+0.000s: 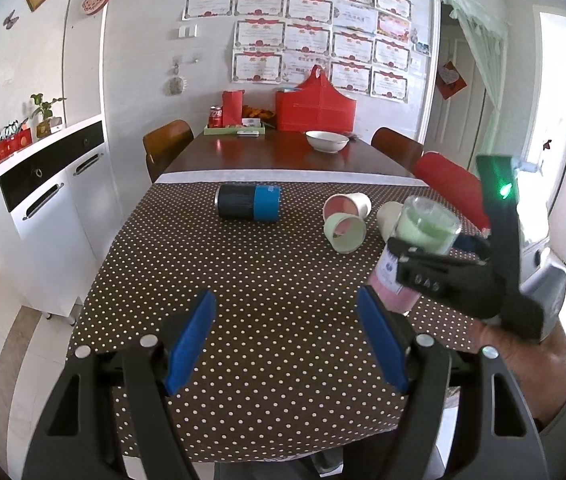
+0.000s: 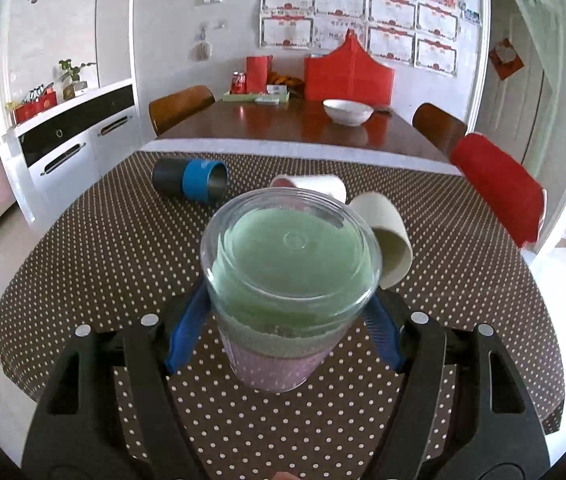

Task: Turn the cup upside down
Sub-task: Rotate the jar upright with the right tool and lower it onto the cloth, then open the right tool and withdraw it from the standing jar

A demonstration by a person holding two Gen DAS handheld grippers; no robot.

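A clear glass cup (image 2: 291, 276) with a green upper band and pink lower band is held in my right gripper (image 2: 283, 344), whose blue pads close on its sides. The cup's thick flat end faces the camera and it hangs just above the dotted tablecloth (image 2: 103, 248). In the left wrist view the same cup (image 1: 423, 236) is held by the right gripper (image 1: 423, 268) at the right. My left gripper (image 1: 287, 344) is open and empty over the near part of the cloth.
A black and blue cup (image 1: 248, 202) lies on its side mid-table. Three paper cups (image 1: 345, 220) lie on their sides near the held cup. A white bowl (image 1: 327, 141), red bags and a cola can stand at the far end. Chairs flank the table.
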